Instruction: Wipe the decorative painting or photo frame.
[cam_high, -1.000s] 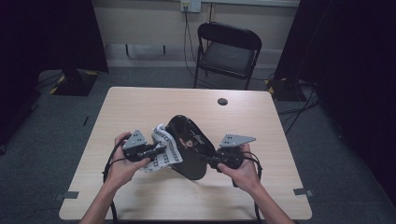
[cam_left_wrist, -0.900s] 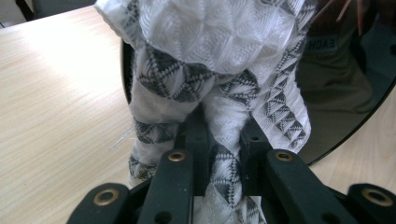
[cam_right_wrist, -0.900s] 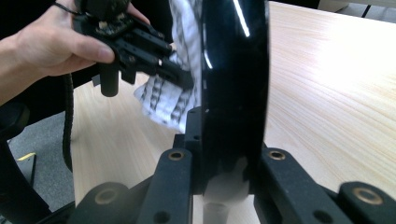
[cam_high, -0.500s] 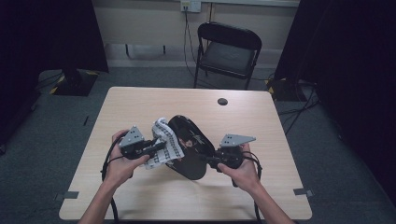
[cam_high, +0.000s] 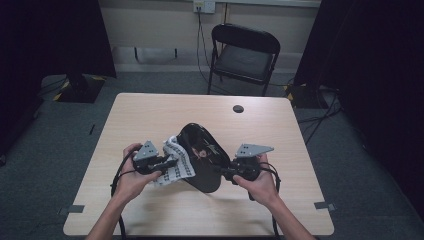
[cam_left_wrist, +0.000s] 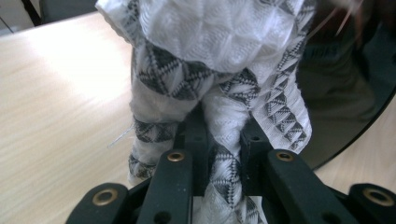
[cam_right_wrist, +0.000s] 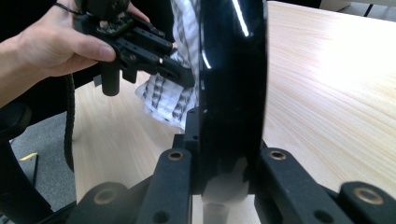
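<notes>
A glossy black plate (cam_high: 202, 157) stands tilted on edge above the middle of the table. My right gripper (cam_high: 222, 172) is shut on its near rim; in the right gripper view the plate (cam_right_wrist: 233, 70) rises edge-on between the jaws of the right gripper (cam_right_wrist: 229, 140). My left gripper (cam_high: 172, 161) is shut on a white cloth with a grey pattern (cam_high: 177, 160), pressed to the plate's left face. In the left gripper view the cloth (cam_left_wrist: 210, 46) bunches out from the left gripper (cam_left_wrist: 223, 140) against the dark plate (cam_left_wrist: 345, 93). The right gripper view also shows the left gripper (cam_right_wrist: 182, 77) and cloth (cam_right_wrist: 163, 98).
The light wooden table (cam_high: 150, 115) carries a small dark round thing (cam_high: 238, 108) near its far edge. A black folding chair (cam_high: 245, 52) stands behind the table. Dark curtains hang at both sides.
The left gripper with the cloth has shifted slightly over the plate's face and back. The right hand and the plate have stayed still.
</notes>
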